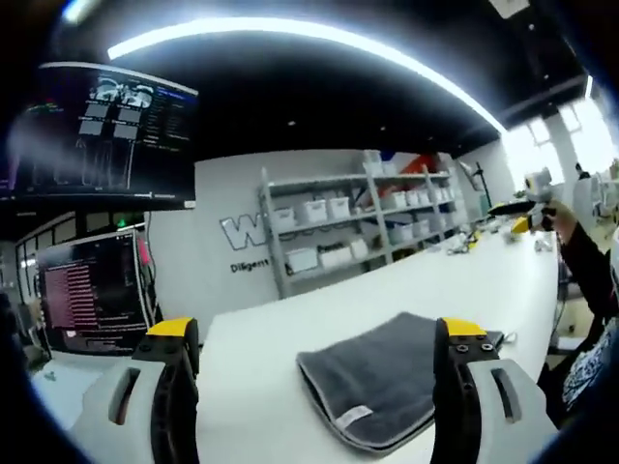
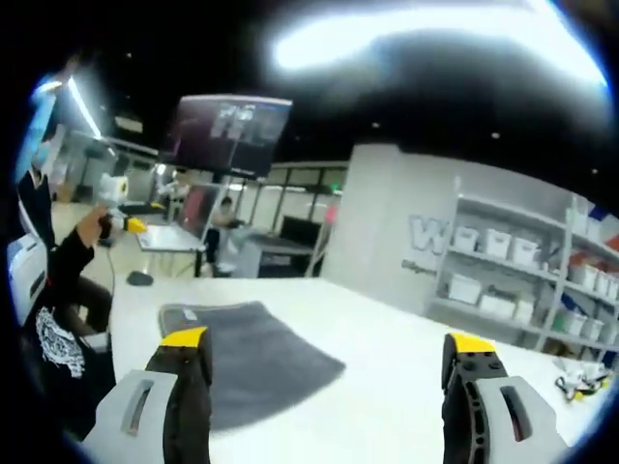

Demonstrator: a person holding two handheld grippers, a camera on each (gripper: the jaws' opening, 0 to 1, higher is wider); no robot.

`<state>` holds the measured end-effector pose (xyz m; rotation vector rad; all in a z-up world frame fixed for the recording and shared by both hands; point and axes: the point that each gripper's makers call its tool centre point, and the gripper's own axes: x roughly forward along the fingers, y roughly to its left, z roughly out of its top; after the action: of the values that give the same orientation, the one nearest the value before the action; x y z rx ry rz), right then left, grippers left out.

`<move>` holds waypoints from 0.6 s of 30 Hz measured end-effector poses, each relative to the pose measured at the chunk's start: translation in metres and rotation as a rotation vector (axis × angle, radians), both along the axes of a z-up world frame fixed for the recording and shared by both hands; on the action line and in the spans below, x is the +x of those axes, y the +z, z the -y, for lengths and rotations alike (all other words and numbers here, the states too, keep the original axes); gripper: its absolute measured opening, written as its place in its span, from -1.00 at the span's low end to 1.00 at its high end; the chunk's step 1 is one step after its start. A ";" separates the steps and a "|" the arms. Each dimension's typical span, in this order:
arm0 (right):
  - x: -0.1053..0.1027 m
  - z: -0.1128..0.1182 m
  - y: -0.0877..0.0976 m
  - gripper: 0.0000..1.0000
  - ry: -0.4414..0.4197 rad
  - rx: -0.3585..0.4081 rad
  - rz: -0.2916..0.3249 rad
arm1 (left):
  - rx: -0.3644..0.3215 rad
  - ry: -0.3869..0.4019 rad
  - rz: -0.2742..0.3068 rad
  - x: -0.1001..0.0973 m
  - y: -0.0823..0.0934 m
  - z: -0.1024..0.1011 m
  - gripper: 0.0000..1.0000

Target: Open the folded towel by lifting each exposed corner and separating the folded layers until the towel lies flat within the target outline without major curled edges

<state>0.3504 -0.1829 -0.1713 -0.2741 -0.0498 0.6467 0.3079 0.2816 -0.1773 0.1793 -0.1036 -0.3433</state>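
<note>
Towel (image 1: 382, 382) label — left view.

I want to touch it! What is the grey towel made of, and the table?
The towel looks like soft, fuzzy cloth, maybe microfibre: matte grey pile, a stitched edge and a small sewn tag. The table looks hard and smooth, maybe white laminate: it shines faintly under the lights.

Left gripper view looks low across the white tabletop (image 1: 464, 280) toward wall shelving (image 1: 358, 227), the folded towel (image 1: 387, 377) close ahead. Right gripper view faces the same tabletop (image 2: 387, 367) from slightly higher, the towel (image 2: 247, 358) lower left. Both share the towel, tabletop and shelving (image 2: 522, 271).
</note>
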 end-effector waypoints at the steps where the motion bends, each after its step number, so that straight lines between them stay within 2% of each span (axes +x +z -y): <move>1: 0.001 0.000 0.002 0.99 0.001 -0.007 0.003 | -0.018 0.001 0.002 0.000 -0.001 0.001 0.99; 6: 0.011 -0.001 0.015 0.99 0.017 -0.061 0.018 | -0.122 -0.009 -0.009 -0.001 -0.008 0.007 0.99; 8: 0.016 -0.001 0.019 0.99 0.020 -0.084 0.016 | -0.196 0.052 0.014 0.001 -0.007 -0.003 0.99; 9: 0.019 -0.002 0.022 0.99 0.025 -0.097 0.016 | -0.169 0.098 0.034 0.002 -0.009 -0.008 0.99; 11: 0.026 -0.003 0.029 0.98 0.035 -0.117 0.009 | -0.121 0.150 0.016 0.005 -0.018 -0.012 0.99; 13: 0.031 -0.005 0.033 0.98 0.038 -0.139 0.010 | -0.169 0.131 0.018 0.005 -0.018 -0.009 0.99; 14: 0.034 -0.008 0.037 0.98 0.042 -0.155 0.013 | -0.246 0.098 0.014 0.004 -0.016 -0.006 0.99; 15: 0.036 -0.010 0.039 0.98 0.051 -0.166 0.013 | -0.277 0.080 -0.001 0.004 -0.018 -0.004 0.99; 18: 0.042 -0.017 0.043 0.97 0.074 -0.198 0.007 | -0.228 0.089 -0.009 0.005 -0.023 -0.003 0.99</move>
<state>0.3921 -0.1658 -0.1280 -0.4668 -0.0023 0.7250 0.3124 0.2843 -0.2007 -0.0437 -0.1250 -0.2414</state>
